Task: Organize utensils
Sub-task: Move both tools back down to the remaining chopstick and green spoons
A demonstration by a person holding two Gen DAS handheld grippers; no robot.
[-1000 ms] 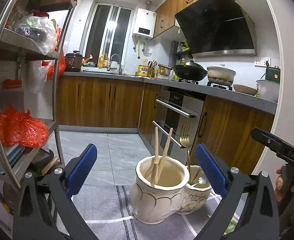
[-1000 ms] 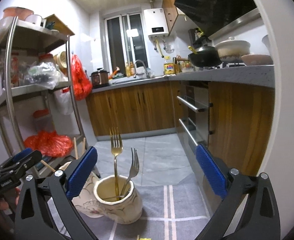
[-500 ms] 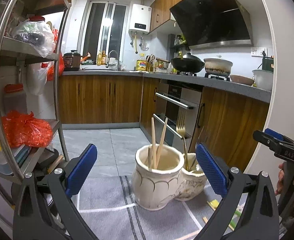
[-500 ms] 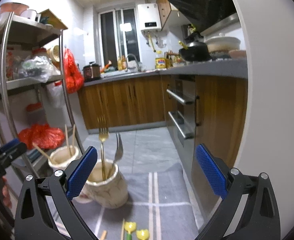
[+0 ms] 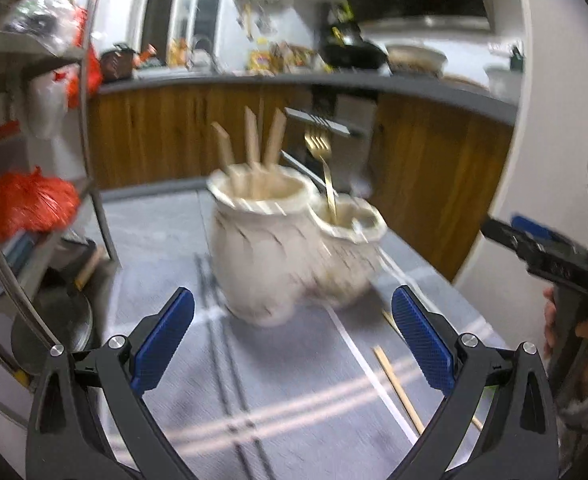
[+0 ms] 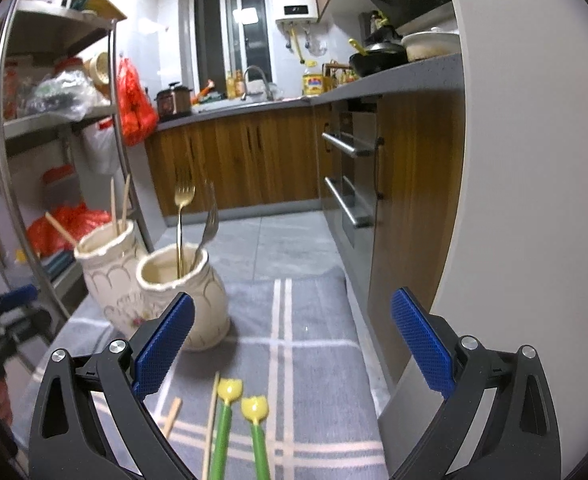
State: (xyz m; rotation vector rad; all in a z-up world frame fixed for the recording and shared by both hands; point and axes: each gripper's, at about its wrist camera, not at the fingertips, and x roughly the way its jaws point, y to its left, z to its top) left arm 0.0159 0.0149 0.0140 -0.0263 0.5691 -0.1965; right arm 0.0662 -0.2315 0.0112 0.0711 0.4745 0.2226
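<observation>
L cam is smeared w/ motion blur, so I'm reading it loosely. My left gripper (image 5: 291, 338) has its blue pads spread wide, nothing between them, hanging over the grey striped cloth (image 5: 294, 408). Straight ahead sit the two cream ceramic pots, touching side by side. The bigger pot (image 5: 259, 252) holds wooden chopsticks (image 5: 249, 144) standing up out of it, three sticks as far as I can make out. The smaller pot (image 5: 352, 256) just to its right has a gold fork (image 5: 321, 160) leaning in it, tines up. On the cloth near my right pad lies a loose chopstick (image 5: 398, 388), pointing away toward the pots. Far right edge of L cam: the other tool and a hand (image 5: 574, 320) wrapped round its grip.

R cam is sharp. Right gripper (image 6: 291, 338) also wide apart, empty, low over the same cloth (image 6: 318, 340). From this side the fork pot (image 6: 189, 300) is nearer, partly behind my left pad; gold fork (image 6: 181, 216) upright in it, and a second, silver fork (image 6: 209, 220) leaning beside it. Chopstick pot (image 6: 107, 268) sits behind-left, touching it, sticks (image 6: 117, 204) poking up.

At the bottom of R cam, between my pads, on the cloth: two green-handled utensils w/ yellow flower-shaped ends (image 6: 229, 390) (image 6: 254, 407) lying close together, plus two loose wooden chopsticks (image 6: 210, 424) (image 6: 172, 414) just left of them. None of these is in a pot. Metal shelf rack (image 6: 1, 128) on the left, wood cabinets (image 6: 253, 160) behind.
</observation>
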